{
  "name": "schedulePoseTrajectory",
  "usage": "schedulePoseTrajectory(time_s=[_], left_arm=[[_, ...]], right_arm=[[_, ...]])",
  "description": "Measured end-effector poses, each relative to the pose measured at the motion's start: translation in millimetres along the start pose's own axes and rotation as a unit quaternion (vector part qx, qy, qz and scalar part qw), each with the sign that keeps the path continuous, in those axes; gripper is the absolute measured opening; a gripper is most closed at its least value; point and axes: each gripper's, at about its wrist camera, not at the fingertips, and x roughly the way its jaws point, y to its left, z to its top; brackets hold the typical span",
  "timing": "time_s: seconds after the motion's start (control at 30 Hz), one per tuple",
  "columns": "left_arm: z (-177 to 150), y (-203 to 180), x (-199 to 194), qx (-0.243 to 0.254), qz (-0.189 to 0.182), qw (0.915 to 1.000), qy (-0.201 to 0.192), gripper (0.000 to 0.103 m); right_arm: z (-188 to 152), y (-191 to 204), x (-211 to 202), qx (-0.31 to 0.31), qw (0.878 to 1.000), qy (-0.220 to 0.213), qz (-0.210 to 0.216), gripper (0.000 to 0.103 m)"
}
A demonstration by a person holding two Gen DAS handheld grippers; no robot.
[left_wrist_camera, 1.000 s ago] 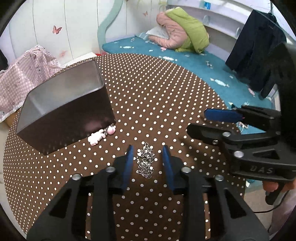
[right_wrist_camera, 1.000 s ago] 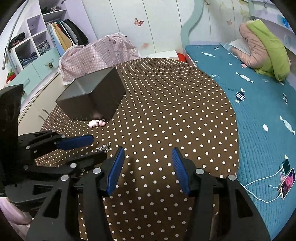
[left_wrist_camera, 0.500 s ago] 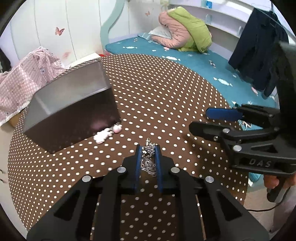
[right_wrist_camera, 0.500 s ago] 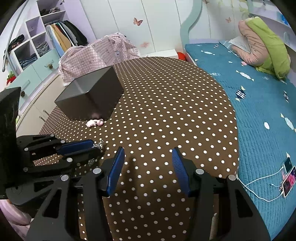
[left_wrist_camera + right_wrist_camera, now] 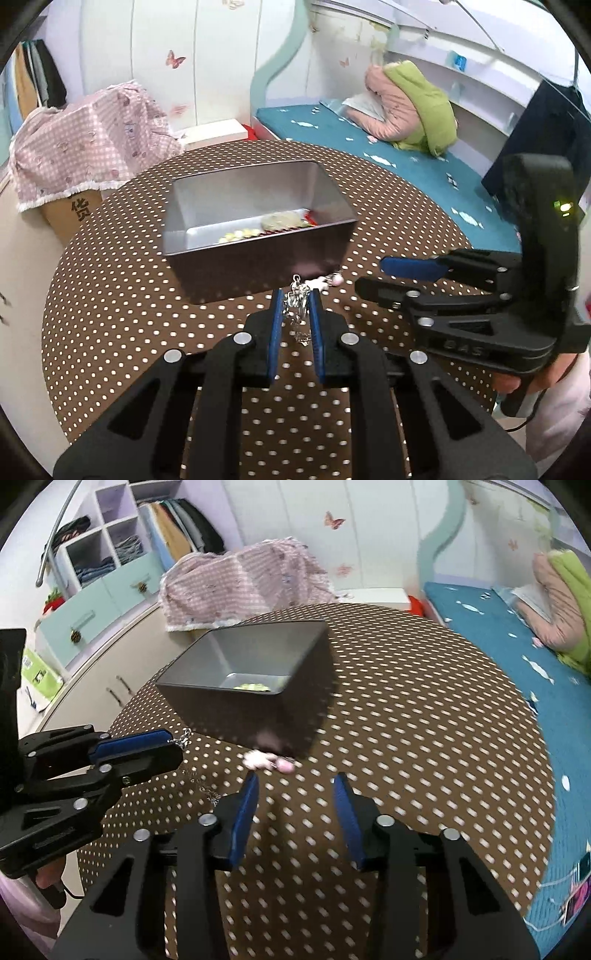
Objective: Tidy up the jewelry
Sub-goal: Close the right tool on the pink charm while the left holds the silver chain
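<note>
A silver chain point(image 5: 300, 325) hangs clear of the dotted brown tablecloth point(image 5: 110, 295), with my left gripper point(image 5: 294, 300) shut on it. Just beyond it stands the open grey box point(image 5: 258, 266), with green beads and a pale pendant point(image 5: 282, 220) inside. A pink charm point(image 5: 328, 282) lies on the cloth against the box's near corner. In the right wrist view the left gripper point(image 5: 174, 745) comes in from the left, with the chain point(image 5: 207, 792) dangling below it. My right gripper point(image 5: 296, 780) hovers right behind the pink charm point(image 5: 267, 762). Its jaws are closing with nothing between them.
The grey box point(image 5: 258, 701) fills the far middle of the round table point(image 5: 424, 738). A teal bed point(image 5: 517, 657) runs along the right edge, with phones point(image 5: 580, 886) on it. A pink checked cover point(image 5: 85, 147) and a cardboard carton point(image 5: 74, 214) stand behind the table.
My left gripper shut on the chain, lifted it off the cloth and carried it toward the box. The right gripper swung toward the pink charm and its jaws narrowed.
</note>
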Motion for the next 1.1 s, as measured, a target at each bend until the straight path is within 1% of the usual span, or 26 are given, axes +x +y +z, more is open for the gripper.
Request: schedulePoseTrajectory(time_s=[0.03,0.1,0.17,0.27,0.43,0.53,0.57,0.6,0.63,0.77,0.8,0.87,0.9,0.93,0.97,1.03,1.1], left_arm=[[0.7,3.9,-0.2,-0.004,0.000,1.0000,-0.001,0.015],[1.8,10.5,-0.2,-0.010,-0.004,0.9999,-0.002,0.010],[1.5,17.0,-2.2,-0.013,-0.006,0.9999,-0.003,0.010],[0.8,26.5,-0.1,-0.019,-0.013,0.9997,-0.001,0.010],[-3.8,25.4,10.8,-0.012,-0.024,0.9995,0.013,0.011],[-6.2,23.5,22.0,-0.007,-0.027,0.9993,0.027,0.011],[-7.0,22.7,25.8,-0.007,-0.027,0.9991,0.031,0.013],[-7.6,22.6,30.7,-0.008,-0.022,0.9990,0.037,0.026],[-8.5,22.9,34.1,-0.009,-0.016,0.9990,0.040,0.035],[-10.3,20.9,43.1,-0.002,-0.008,0.9986,0.052,0.036],[-10.9,19.1,45.4,0.002,0.001,0.9984,0.057,0.036],[-12.2,16.4,47.7,0.010,0.013,0.9981,0.059,0.034],[-12.2,15.3,47.4,0.014,0.012,0.9980,0.060,0.027],[-12.6,12.5,46.0,0.021,0.006,0.9979,0.061,0.016],[-13.2,10.3,46.2,0.024,0.007,0.9978,0.061,0.015],[-13.5,6.6,45.3,0.030,0.011,0.9977,0.060,0.007],[-12.5,5.9,44.3,0.028,0.019,0.9976,0.060,0.004]], right_arm=[[2.0,1.7,4.2,0.001,1.000,0.003,-0.003,0.034],[4.9,3.4,12.6,0.005,1.000,0.011,-0.007,0.029],[6.5,6.4,20.4,0.002,1.000,0.018,-0.016,0.027],[7.3,10.0,26.4,-0.001,0.999,0.023,-0.030,0.025],[9.7,15.7,31.6,-0.014,0.999,0.025,-0.045,0.024],[9.1,19.5,34.1,-0.024,0.998,0.026,-0.050,0.018],[8.1,20.0,34.2,-0.024,0.998,0.026,-0.052,0.016],[8.0,18.7,34.3,-0.023,0.998,0.027,-0.051,0.013],[7.5,17.2,33.5,-0.020,0.998,0.027,-0.047,0.013],[4.6,15.0,30.2,-0.016,0.999,0.027,-0.041,0.013],[3.9,14.0,29.3,-0.014,0.999,0.027,-0.038,0.013],[3.4,12.5,27.5,-0.010,0.999,0.026,-0.036,0.013],[2.7,11.0,26.2,-0.009,0.999,0.025,-0.036,0.013],[1.9,9.0,24.6,-0.006,0.999,0.024,-0.034,0.013],[1.5,7.7,23.1,-0.003,0.999,0.022,-0.033,0.013],[1.6,5.1,18.8,0.003,0.999,0.018,-0.031,0.013],[1.7,3.6,14.9,0.006,0.999,0.014,-0.032,0.013]])
